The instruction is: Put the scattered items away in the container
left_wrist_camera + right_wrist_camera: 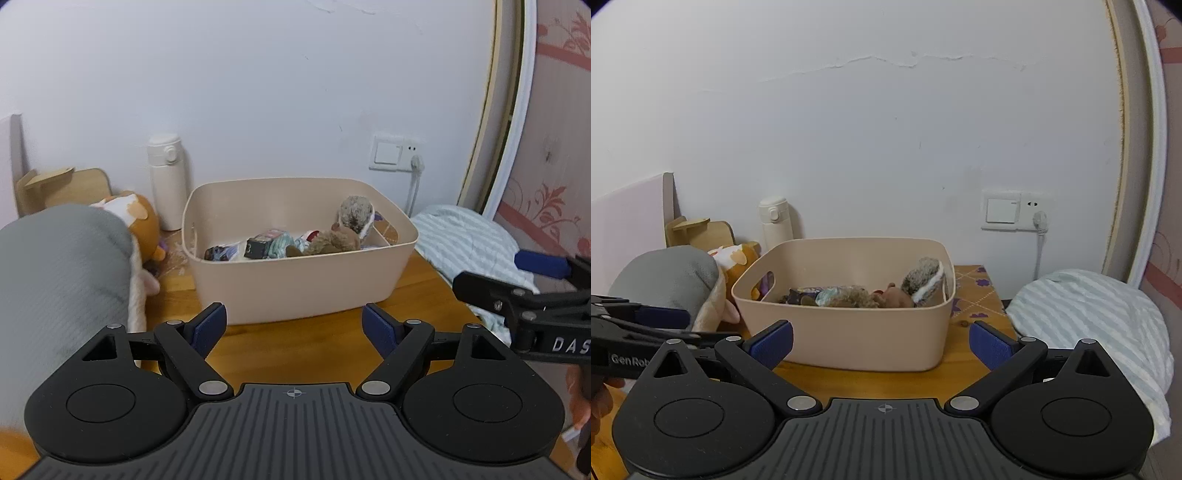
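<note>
Wooden table (306,350) held the beige container (295,284), already stocked with small toys. Remaining grey plush (62,280) lay left of it, nearest the left gripper (293,328); left and right gripper (881,345) both gaped wide, empty.

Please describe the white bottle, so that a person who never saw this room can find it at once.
Find the beige plastic bin on the wooden table by the white wall. The white bottle stands upright behind the bin's left end, against the wall. Unlike the plush toys beside it, it is a tall, hard cylinder with a flip lid.
</note>
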`<state>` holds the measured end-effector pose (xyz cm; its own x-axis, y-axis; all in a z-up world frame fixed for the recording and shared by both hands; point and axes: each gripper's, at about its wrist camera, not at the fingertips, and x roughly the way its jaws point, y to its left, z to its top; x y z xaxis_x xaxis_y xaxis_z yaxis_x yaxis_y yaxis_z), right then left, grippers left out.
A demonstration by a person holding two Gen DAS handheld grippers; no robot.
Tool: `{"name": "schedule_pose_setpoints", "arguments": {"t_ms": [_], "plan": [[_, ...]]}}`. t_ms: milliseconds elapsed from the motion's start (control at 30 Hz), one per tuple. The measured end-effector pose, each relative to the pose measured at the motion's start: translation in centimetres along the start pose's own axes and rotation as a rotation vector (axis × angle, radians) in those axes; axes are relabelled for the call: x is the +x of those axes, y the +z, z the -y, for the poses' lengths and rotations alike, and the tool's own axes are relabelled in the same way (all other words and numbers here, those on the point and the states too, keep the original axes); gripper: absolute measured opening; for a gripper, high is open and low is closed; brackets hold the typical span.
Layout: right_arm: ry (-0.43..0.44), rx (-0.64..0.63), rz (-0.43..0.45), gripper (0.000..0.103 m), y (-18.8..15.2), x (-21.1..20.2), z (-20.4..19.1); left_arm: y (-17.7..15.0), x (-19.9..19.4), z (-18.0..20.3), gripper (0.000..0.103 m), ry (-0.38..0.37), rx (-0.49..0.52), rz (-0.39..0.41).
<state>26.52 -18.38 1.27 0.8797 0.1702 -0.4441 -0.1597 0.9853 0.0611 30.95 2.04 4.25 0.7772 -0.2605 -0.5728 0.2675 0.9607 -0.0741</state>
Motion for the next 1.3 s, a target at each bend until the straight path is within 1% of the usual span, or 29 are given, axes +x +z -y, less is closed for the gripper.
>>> {"name": "schedule_pose_setpoints", "arguments": {"t_ms": [67,167,267,333,400,500,700,867,1067,1167,1300], "plan": [[-0.002,0.005,0.002,0.103,-0.4,-0.9,-0.2,-0.6,-1.1,0.2,0.082,-0.004,0.0,-0.005],[0.006,0.028,0.005,0.103,-1.4,-2.4,-0.5,-1.7,-3.0,0.5,0.082,0.009,-0.006,0.009],[-0.003,0.034,0.026,0.103,-2.3,-4.3,-1.1,-2.7,-4.7,1.1,0.082,0.006,-0.003,0.009],[0.007,0.041,0.033,0.103,-2.9,-5.5,-1.4,-3.3,-5.6,1.6,0.082,0.01,0.006,0.011],[0.015,0.049,0.039,0.103,-3.5,-6.6,-1.6,-4.1,-6.6,2.0,0.082,0.014,0.014,0.02],[0.002,0.047,0.042,0.103,-4.4,-8.0,-2.0,-5.3,-8.2,2.3,0.082,0.017,0.009,0.036],[-0.007,0.068,0.041,0.103,-6.3,-10.8,-2.4,-7.8,-10.5,2.9,0.082,0.028,-0.008,0.042],[-0.004,0.091,0.047,0.103,-8.2,-12.9,-2.8,-10.1,-12.6,3.9,0.082,0.044,0.014,0.058],[-0.019,0.103,0.049,0.103,-10.5,-15.6,-3.5,-12.8,-14.9,4.8,0.082,0.033,-0.011,0.053],[-0.03,0.115,0.057,0.103,-11.6,-17.0,-3.6,-13.7,-16.0,5.2,0.082,0.03,-0.004,0.049],[-0.047,0.133,0.046,0.103,-12.6,-18.3,-3.4,-14.9,-17.6,5.8,0.082,0.036,0.003,0.064]]}}
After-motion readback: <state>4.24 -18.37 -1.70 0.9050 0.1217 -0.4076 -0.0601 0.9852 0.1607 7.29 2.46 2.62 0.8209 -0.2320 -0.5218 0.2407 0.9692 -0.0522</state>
